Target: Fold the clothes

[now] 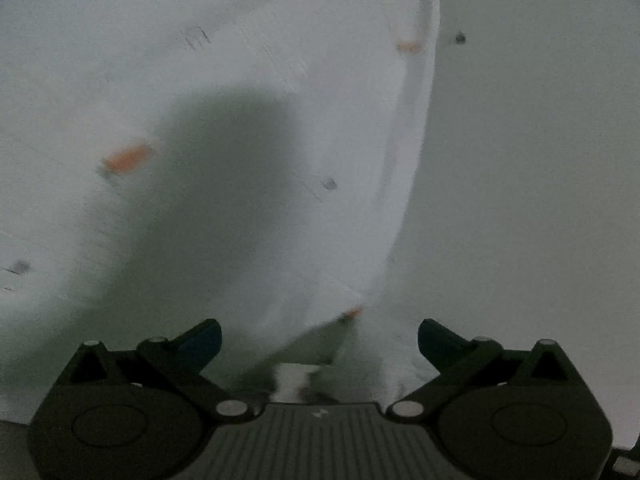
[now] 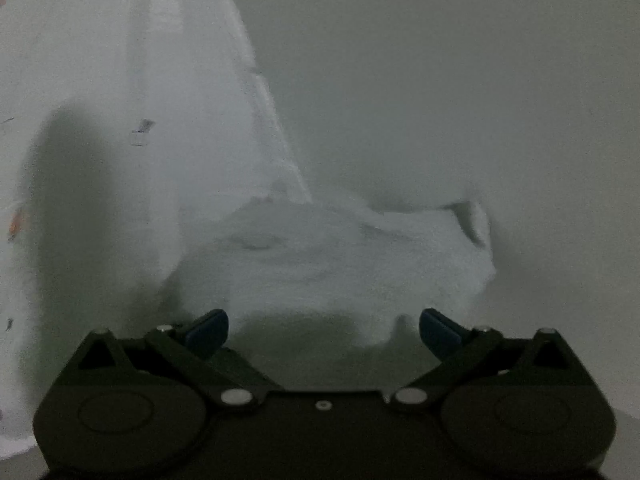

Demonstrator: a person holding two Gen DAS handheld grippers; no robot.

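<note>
garment (image 1: 248, 128): 1; tool: 2, left (image 1: 319, 340), right (image 2: 324, 328); table (image 1: 520, 200): 1

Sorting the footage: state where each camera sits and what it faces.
Left wrist: on the left tongs, facing the white garment with orange marks; only its open fingers show.
Right wrist: on the right tongs, facing a bunched garment end on the pale table; open fingers only.
Shared: the garment and table.

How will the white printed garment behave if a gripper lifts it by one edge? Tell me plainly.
The white printed garment will probably go floppy: it lies in soft folds and its sleeve is rumpled. It looks thin, so likely light. It may sag and slide out of fold, since only a narrow edge would be pinched.
</note>
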